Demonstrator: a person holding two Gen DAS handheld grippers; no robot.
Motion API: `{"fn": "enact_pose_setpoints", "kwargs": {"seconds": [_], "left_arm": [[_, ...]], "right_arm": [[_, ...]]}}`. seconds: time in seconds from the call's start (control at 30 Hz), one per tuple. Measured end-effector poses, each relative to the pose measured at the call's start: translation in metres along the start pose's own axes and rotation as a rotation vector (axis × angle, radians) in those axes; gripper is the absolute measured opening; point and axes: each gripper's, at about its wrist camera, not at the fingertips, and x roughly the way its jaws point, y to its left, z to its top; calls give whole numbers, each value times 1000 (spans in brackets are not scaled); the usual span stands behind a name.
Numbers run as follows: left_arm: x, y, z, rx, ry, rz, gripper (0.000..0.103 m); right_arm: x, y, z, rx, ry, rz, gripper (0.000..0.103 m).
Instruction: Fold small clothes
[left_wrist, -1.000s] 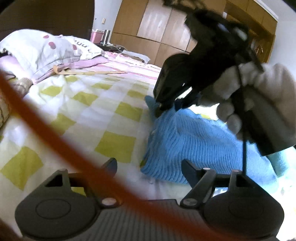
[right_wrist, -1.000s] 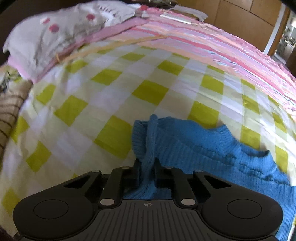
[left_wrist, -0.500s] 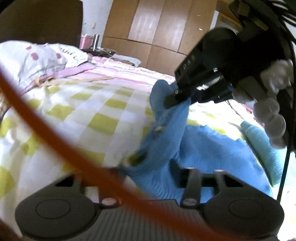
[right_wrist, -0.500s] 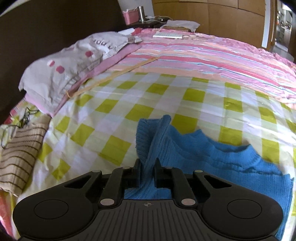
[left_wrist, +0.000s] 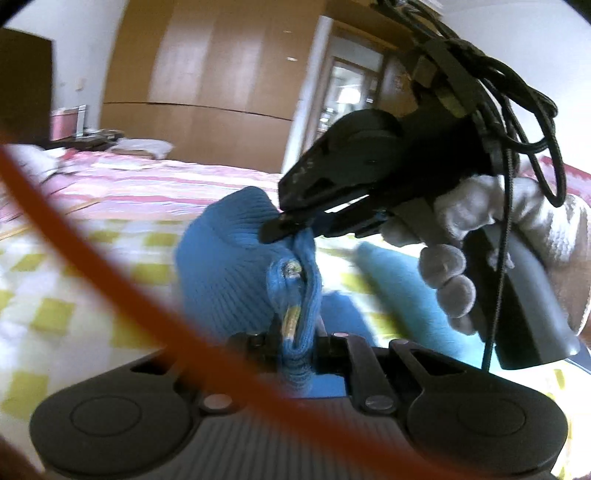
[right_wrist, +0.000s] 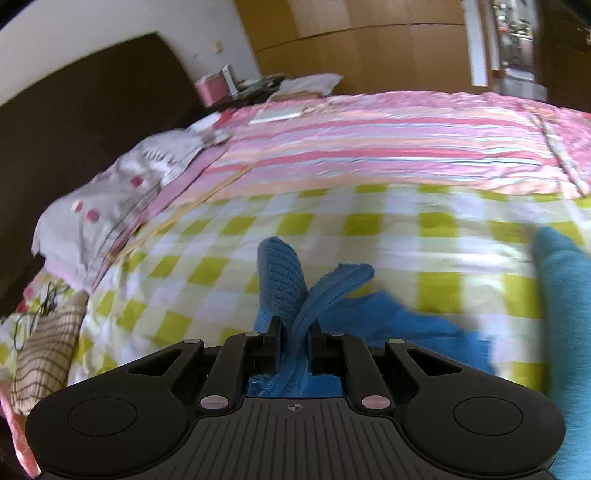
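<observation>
The left hand-held gripper (left_wrist: 295, 345) is closing on a bunched fold of the blue knitted sweater (left_wrist: 225, 273); the knit fills the gap between its jaws and both pads press against it. A small sewn-in label (left_wrist: 291, 314) shows in the fold just above the jaws. The right hand-held gripper (right_wrist: 293, 345) is clenched on another gathered part of the same sweater (right_wrist: 284, 284), with ribbed knit standing up between its fingers and splitting into two flaps above them. In the left wrist view, the right hand-held gripper (left_wrist: 291, 227) appears from the side, above and beyond the left one, pinching the upper edge of the sweater, so that the cloth stretches between the two tools and is raised off the bed (right_wrist: 369, 229). A white-gloved hand (left_wrist: 480, 236) grips the handle of the right tool, and black cables (left_wrist: 517, 96) loop over its top. The rest of the sweater lies on the yellow-and-white checked sheet (right_wrist: 207, 273), spreading to the right of the right hand-held gripper. A lighter teal garment (right_wrist: 565, 295) lies at the right edge of the right wrist view. An orange cord (left_wrist: 92, 236), blurred, crosses the left wrist view diagonally close to the lens. A pink striped cover (right_wrist: 388, 147) lies beyond the checked sheet.
</observation>
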Motion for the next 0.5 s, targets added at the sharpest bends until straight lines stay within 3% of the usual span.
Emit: {"fn": "enact_pose_setpoints", "kwargs": {"seconds": [0.2, 0.5], "left_arm": [[35, -43, -8, 68, 56, -49, 19], [72, -79, -41, 174, 174, -43, 19]], "right_arm": [[-15, -65, -11, 85, -19, -34, 11], [8, -138, -56, 217, 19, -62, 12]]}}
